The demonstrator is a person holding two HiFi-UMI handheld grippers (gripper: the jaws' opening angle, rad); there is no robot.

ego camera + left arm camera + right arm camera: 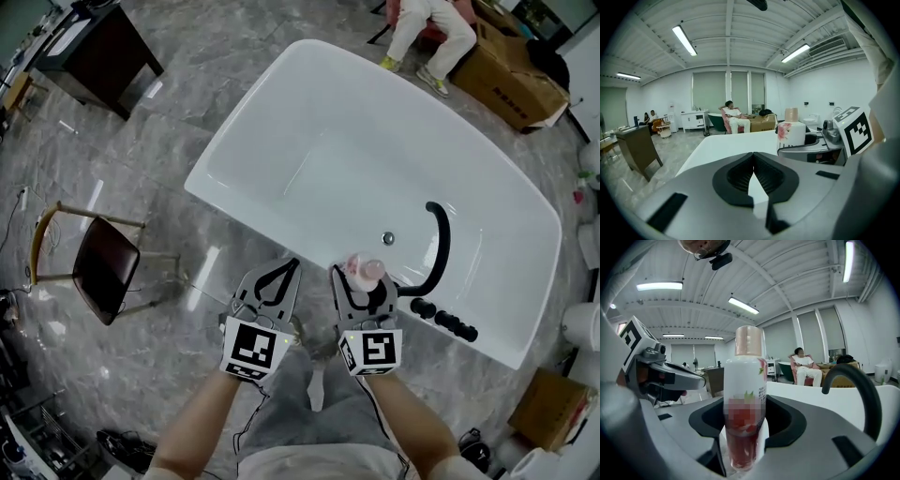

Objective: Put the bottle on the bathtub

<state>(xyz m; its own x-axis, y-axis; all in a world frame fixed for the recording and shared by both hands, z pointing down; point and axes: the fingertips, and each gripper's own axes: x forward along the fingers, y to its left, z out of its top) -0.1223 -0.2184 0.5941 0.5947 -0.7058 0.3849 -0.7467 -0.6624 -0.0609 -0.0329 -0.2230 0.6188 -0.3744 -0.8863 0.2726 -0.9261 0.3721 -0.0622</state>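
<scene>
A white bottle with a pink cap and a flower print stands upright in my right gripper, which is shut on it just over the near rim of the white bathtub. In the right gripper view the bottle fills the space between the jaws, with the black faucet to its right. My left gripper hangs beside it at the tub's near edge, shut and empty. In the left gripper view the jaws meet with nothing between them, and the bottle shows to the right.
A black curved faucet and black knobs sit on the tub's rim right of the bottle. A chair stands to the left, a dark desk far left. A seated person and cardboard boxes lie beyond the tub.
</scene>
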